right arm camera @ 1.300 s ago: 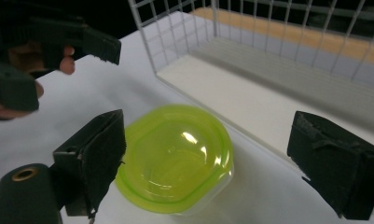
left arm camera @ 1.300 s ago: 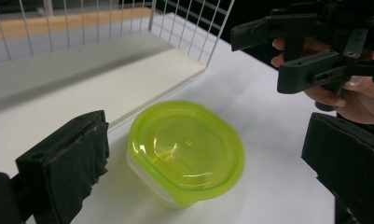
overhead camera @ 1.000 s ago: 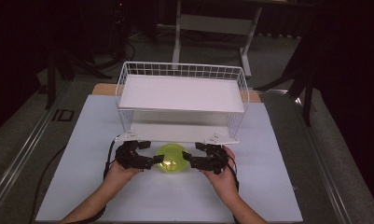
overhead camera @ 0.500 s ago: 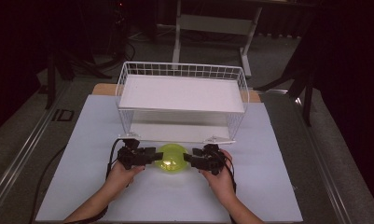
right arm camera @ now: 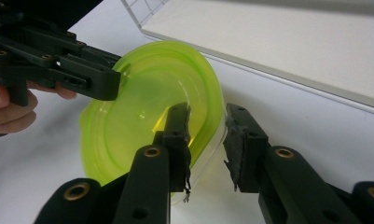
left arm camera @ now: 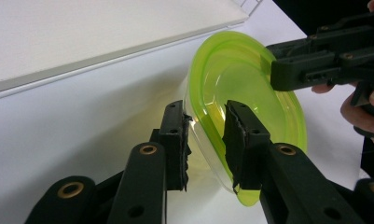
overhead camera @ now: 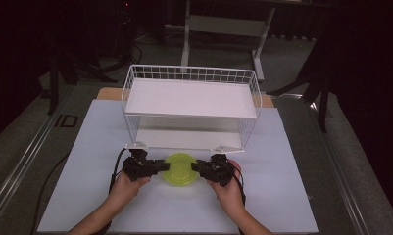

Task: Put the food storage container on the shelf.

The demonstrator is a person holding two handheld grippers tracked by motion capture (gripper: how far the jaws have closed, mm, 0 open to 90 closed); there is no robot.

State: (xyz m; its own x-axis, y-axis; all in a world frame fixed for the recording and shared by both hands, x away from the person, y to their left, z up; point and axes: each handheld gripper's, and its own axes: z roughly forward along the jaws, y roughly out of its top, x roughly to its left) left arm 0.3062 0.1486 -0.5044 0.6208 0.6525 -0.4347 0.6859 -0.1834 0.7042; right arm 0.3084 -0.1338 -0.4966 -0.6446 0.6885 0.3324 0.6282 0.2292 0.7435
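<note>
- The translucent yellow-green plastic bowl [overhead camera: 180, 169] sits on the white table sheet [overhead camera: 282, 196] just in front of the two-tier wire rack [overhead camera: 191, 110], between both grippers.
- The left gripper [left arm camera: 205, 135] has just been closing; its jaws straddle the bowl's rim, one inside, one outside, pinching the wall.
- The right gripper [right arm camera: 207, 133] has also been closing; one jaw is inside the rim, but a gap shows at the outer pad, so it is not yet clamped.
- The bowl looks light, thin-walled and somewhat flexible, with a smooth, probably slippery surface.
- Opposite rim points seem the best holds; a hard squeeze could bend the wall.
</note>
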